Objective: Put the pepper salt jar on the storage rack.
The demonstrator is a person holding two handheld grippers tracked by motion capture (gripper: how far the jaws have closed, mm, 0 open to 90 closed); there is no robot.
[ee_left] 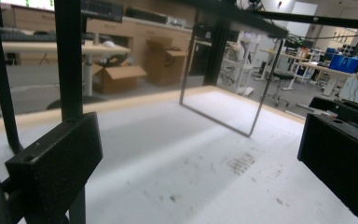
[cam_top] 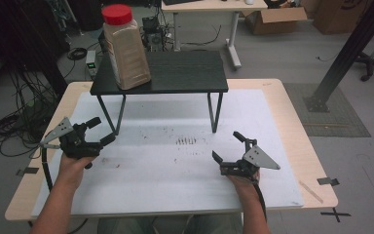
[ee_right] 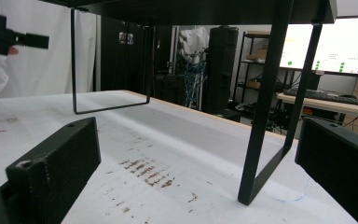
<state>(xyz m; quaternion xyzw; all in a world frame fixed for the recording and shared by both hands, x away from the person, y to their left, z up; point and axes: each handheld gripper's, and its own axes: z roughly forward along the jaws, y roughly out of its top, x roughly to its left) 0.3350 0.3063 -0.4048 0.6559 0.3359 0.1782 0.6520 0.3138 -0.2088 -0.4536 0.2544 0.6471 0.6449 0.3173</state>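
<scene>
Low over white table mat [cam_top: 175, 185], lower left: left gripper [cam_top: 101, 130], jaws wide, empty. Lower right: right gripper [cam_top: 228, 145], likewise. Red-lidded clear plastic jar [cam_top: 125, 48] upright on small black metal-legged shelf [cam_top: 185, 73], upper left.

A jar [cam_top: 125, 46] stands on the shelf's [cam_top: 185, 73] left end, behind both grippers.

Each hand carried a black two-jaw gripper: the left gripper [cam_top: 101, 131] and the right gripper [cam_top: 228, 146]. Both had a grey three-cornered plate with small holes on top, and a black cable trailed back along each bare forearm. The jaws were blocky, matte black, with a round screw hole near the tip.
</scene>
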